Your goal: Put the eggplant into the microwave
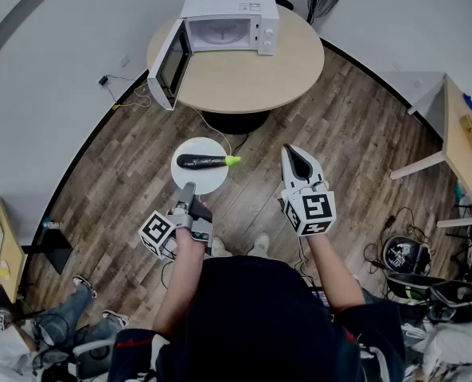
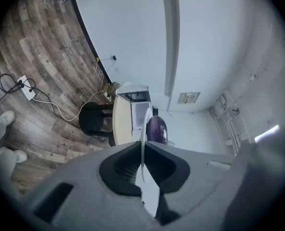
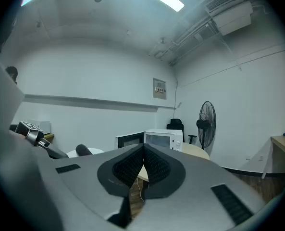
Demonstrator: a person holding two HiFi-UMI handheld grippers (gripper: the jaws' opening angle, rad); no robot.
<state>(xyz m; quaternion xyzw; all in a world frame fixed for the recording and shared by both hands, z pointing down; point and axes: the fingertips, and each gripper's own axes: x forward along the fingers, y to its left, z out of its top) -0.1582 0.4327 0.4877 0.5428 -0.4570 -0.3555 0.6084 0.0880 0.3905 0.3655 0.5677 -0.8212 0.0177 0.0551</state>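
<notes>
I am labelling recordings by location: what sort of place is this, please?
Probably an office or lab room, not a kitchen: the microwave stands on a round meeting table, a pedestal fan and office chair are beyond it, and cables lie on the wooden floor.

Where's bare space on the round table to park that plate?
The table is bare in front of the microwave and to its right, out to the rim. Back left is crowded: the microwave and its open door, which overhangs the left edge.

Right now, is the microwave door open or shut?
Open. The microwave door swings out sideways, and its inside shows.
</notes>
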